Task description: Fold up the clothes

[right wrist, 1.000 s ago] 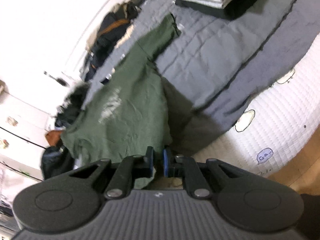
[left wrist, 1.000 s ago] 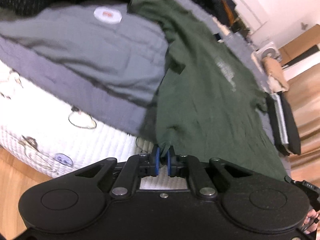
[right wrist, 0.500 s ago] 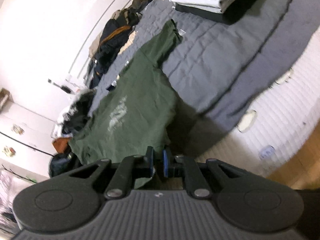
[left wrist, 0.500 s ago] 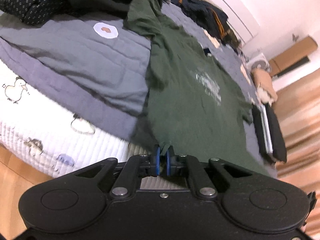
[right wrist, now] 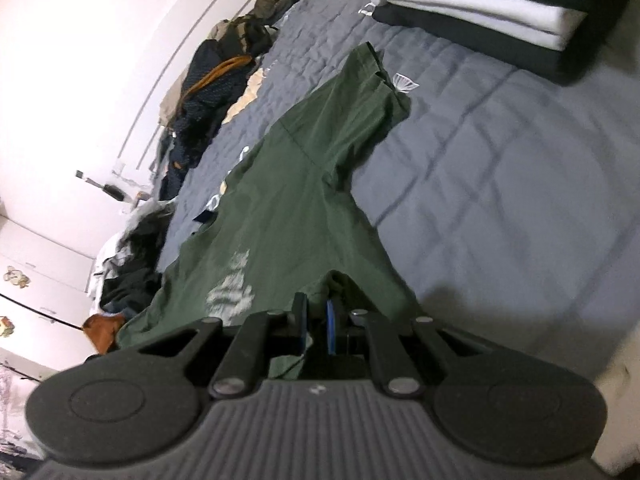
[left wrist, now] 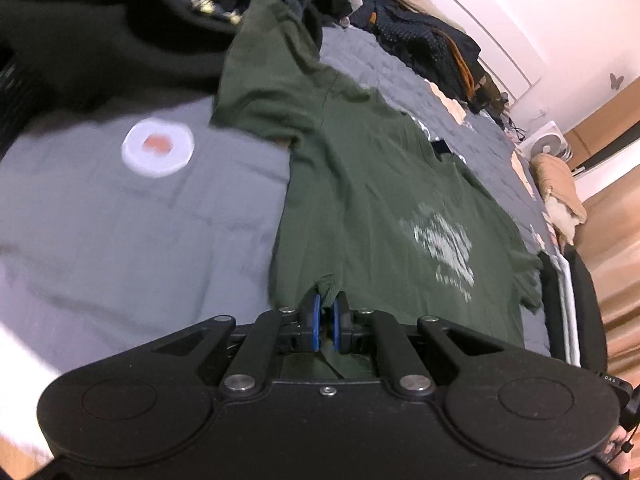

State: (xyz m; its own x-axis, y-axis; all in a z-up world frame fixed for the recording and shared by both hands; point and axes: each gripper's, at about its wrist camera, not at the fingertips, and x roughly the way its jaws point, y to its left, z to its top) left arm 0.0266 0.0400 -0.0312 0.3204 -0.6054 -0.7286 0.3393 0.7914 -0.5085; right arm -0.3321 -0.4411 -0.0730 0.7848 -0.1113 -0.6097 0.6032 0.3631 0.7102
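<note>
Green cotton fills the middle of both wrist views: a T-shirt point(left wrist: 372, 184) lies spread on the grey quilt point(left wrist: 120, 240) of a bed, print side up, with one sleeve reaching to the upper middle of the left frame and the hem at the bottom centre. The left hand-held gripper point(left wrist: 327, 322) is pinched nearly closed on a bunched bit of the hem, fabric showing between its blue pads. The right hand-held gripper point(right wrist: 318, 322) is likewise narrow and clamped on a fold of the hem point(right wrist: 338, 280), with cloth hanging below its jaws. Both point downward at a slant over the bed edge, toward the far wall, each at one bottom corner of the shirt. The likeliest trouble is a thin pinch: each grip holds only a small tuck, so a quick pull could slip the cloth free and drop that corner. Uneven travel of the two hands would skew the fold and leave the sleeves off line. The far sleeve point(right wrist: 368, 80) sits near a folded stack point(right wrist: 500, 8) in the upper right of the right frame, and the loose pile point(left wrist: 420, 40) at the top of the left frame is close too, so dragging the shirt could snag or disturb them.
</note>
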